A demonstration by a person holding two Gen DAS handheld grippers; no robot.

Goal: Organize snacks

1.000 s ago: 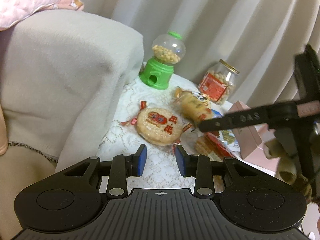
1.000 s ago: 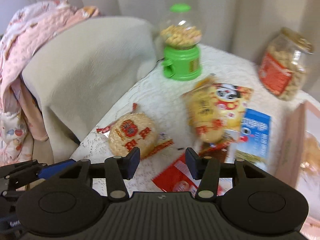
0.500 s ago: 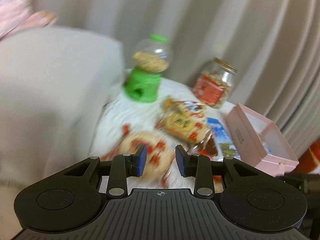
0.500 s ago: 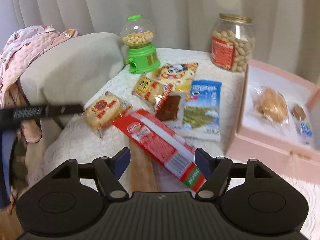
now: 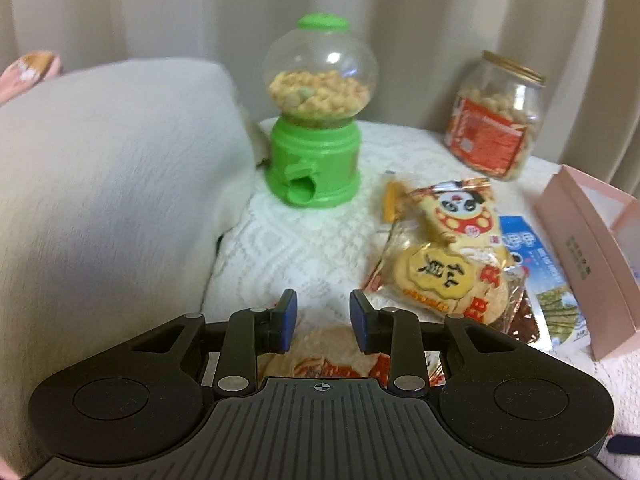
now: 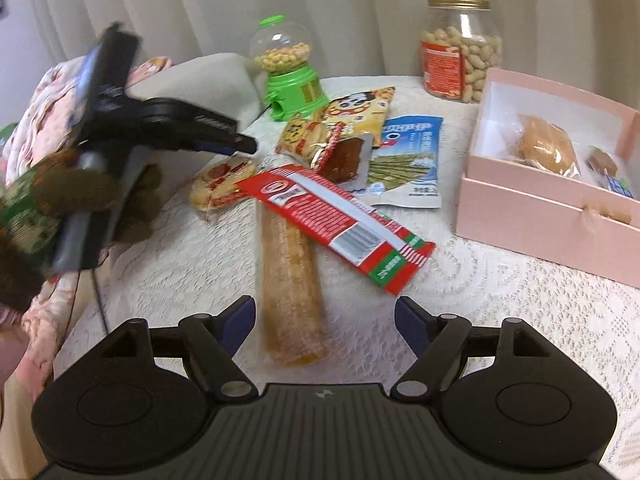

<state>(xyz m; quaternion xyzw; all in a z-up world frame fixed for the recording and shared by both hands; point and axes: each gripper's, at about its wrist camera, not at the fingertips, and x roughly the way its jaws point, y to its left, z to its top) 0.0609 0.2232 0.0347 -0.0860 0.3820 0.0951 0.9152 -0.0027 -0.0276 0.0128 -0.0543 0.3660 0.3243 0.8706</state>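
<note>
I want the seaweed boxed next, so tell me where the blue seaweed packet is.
In the right wrist view the blue seaweed packet lies flat mid-table, between the pink box on its right and the panda snack bag on its left.

A white lace cloth [image 6: 500, 280] covers the table, beside a cream cushion [image 5: 100, 180] and pale curtains [image 5: 420, 20].

Home sitting room: curtains [image 6: 168, 4], blanket-draped armchair [image 5: 100, 184], lace-covered table [image 6: 500, 292].

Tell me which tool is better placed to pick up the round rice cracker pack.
Left. The left tool hangs right over the round rice cracker pack, jaws apart. The right tool faces the long orange snack stick instead.
</note>
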